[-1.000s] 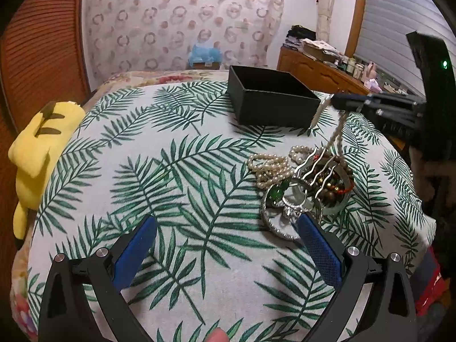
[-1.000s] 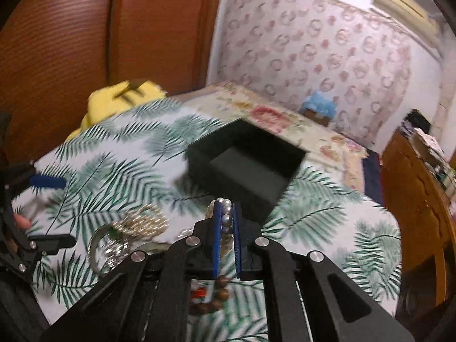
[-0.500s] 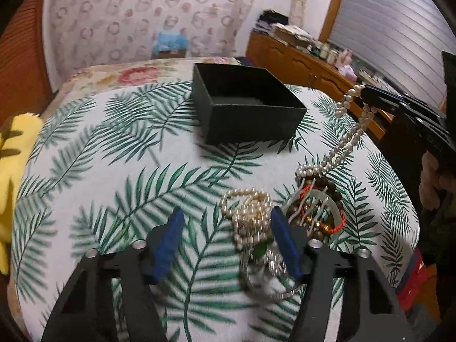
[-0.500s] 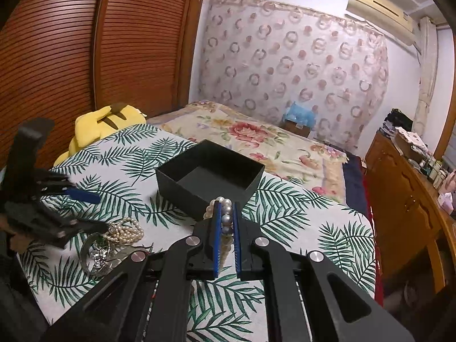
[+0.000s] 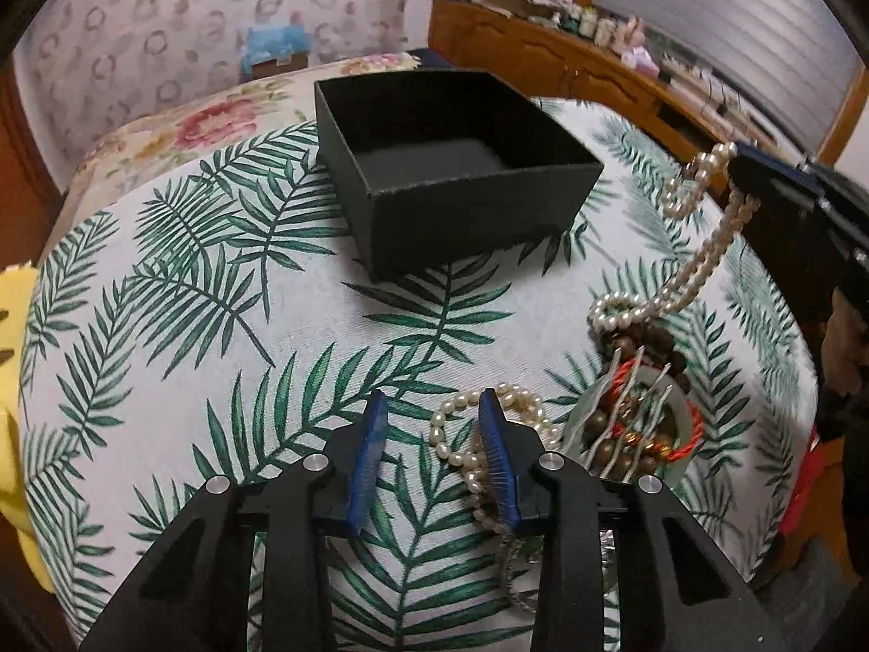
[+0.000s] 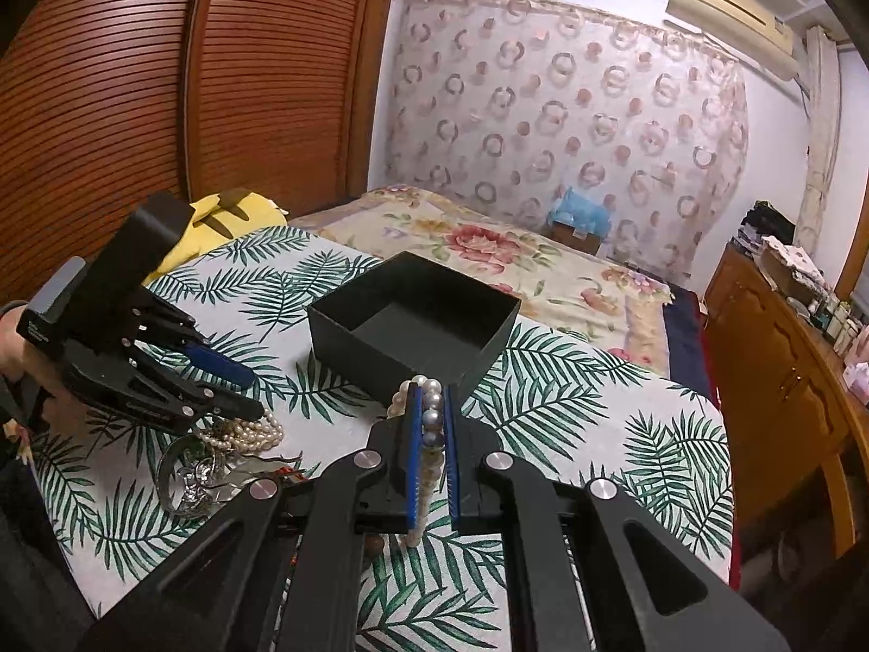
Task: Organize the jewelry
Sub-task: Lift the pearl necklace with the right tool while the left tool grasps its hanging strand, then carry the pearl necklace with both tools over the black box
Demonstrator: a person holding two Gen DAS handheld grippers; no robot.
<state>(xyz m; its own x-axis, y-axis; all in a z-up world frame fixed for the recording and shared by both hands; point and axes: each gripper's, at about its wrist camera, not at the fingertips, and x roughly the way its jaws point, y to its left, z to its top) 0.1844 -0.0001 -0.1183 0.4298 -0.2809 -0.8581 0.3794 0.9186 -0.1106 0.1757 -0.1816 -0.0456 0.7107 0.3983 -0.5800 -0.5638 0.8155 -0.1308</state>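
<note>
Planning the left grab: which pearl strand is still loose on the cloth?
The bunched pearl strand by the open left tongs lies loose. The long pearl necklace hangs clamped in the right tongs.

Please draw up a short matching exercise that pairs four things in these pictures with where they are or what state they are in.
Things:
1. pearl necklace
2. black box
3. left gripper
4. yellow plush toy

States:
a. open, above a heap of small pearls
b. clamped in the right gripper, its lower end on the jewelry pile
c. at the table's far edge, by the wooden doors
d. lidless, nothing inside

Pairs: 1-b, 2-d, 3-a, 4-c
</note>
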